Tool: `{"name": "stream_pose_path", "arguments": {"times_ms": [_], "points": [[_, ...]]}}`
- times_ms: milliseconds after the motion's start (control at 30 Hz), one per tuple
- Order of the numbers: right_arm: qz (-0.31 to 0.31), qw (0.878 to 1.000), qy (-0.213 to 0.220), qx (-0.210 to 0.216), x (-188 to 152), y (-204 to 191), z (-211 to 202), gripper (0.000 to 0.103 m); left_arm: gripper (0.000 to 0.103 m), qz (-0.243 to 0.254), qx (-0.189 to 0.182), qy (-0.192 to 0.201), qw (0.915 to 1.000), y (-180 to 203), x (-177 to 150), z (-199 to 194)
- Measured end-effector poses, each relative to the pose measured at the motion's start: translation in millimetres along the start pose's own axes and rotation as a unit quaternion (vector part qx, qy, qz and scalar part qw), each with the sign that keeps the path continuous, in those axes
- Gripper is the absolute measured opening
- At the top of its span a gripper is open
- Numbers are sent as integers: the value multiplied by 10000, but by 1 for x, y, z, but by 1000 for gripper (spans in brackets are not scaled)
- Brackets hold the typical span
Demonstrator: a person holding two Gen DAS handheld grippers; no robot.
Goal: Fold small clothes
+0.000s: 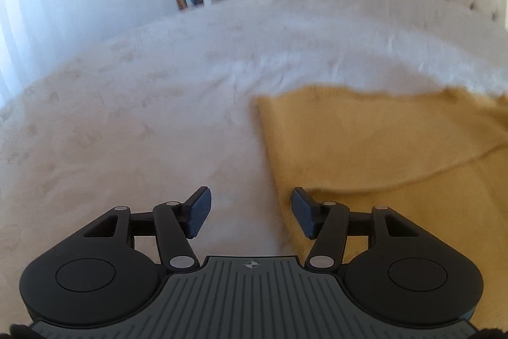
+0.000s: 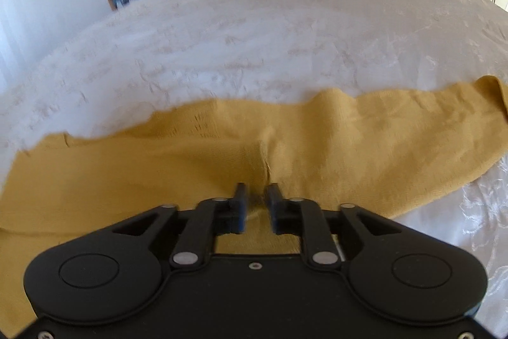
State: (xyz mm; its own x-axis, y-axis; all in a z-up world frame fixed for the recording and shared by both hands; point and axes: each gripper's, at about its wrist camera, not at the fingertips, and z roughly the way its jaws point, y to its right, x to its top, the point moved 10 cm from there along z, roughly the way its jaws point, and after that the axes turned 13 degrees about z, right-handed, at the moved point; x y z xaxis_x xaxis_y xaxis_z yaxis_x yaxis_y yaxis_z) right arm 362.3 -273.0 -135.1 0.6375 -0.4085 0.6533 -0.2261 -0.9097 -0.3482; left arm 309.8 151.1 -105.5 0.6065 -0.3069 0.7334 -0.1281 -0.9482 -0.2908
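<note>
yellow cloth (image 2: 317, 132) flat on bed (image 2: 254, 37); left claw (image 1: 250, 212) wide, right claw (image 2: 255, 205) narrow, both empty.

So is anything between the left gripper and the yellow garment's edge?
Nothing visible. The left gripper is open over bare white bedspread, and the yellow garment has its near edge right beside the right-hand finger.

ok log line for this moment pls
left gripper open, empty | right gripper open over yellow garment crease | garment flat on bed
</note>
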Motion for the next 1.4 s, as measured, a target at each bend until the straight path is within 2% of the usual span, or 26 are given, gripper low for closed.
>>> {"name": "stream_pose_path", "arguments": {"times_ms": [33,67,233,333,467,500,600,700,733,767,833,900,967,1000,1033,1133,1200,1267,1400], "points": [[101,9999,33,59,3,0,0,55,55,-3,25,126,9999,0,7,-6],[198,9997,43,127,5,0,0,58,55,-3,42,238,9997,1,14,-10],[384,9987,-57,322,11,-3,11,58,56,-194,-52,467,9987,6,38,-12],[361,9985,-188,362,12,-6,22,58,56,-265,-165,308,9990,14,35,6],[504,9964,-394,551,13,-9,35,58,56,-268,-260,-359,9987,23,4,41],[532,9959,-384,628,14,-10,36,53,57,-244,-274,-425,9984,25,-4,47],[339,9948,-167,949,22,-22,30,23,59,-160,-172,-147,9996,27,-10,45],[-260,9900,450,1308,29,-40,8,20,59,-222,-199,-122,9995,24,-10,45],[-342,9904,514,1238,29,-40,8,20,60,-243,-207,-114,9994,24,-10,45],[-378,9937,462,952,28,-35,14,20,61,-253,-205,-98,9994,23,-11,44],[-446,9984,256,227,23,-18,32,24,61,-239,-177,-70,9995,24,-11,44],[-529,9973,192,-467,20,-1,43,30,62,-226,-152,-53,9996,25,-10,44],[-401,9977,338,-430,21,3,37,32,64,-252,-143,-31,9996,25,-11,45],[-294,9981,424,-325,21,3,30,39,65,-270,-138,-17,9995,24,-12,45],[-240,9982,502,-212,20,1,24,40,66,-292,-126,-5,9995,24,-12,46],[-360,9979,536,100,12,-9,12,40,69,-302,-59,6,9995,23,-12,45],[-593,9976,357,22,5,-12,19,41,72,-311,-9,6,9995,23,-13,45],[-707,9971,177,-200,-2,-6,30,41,80,-368,64,-10,9993,21,-14,45],[-283,9993,247,-58,3,7,23,44,92,-551,135,-55,9984,14,-17,47]]}}
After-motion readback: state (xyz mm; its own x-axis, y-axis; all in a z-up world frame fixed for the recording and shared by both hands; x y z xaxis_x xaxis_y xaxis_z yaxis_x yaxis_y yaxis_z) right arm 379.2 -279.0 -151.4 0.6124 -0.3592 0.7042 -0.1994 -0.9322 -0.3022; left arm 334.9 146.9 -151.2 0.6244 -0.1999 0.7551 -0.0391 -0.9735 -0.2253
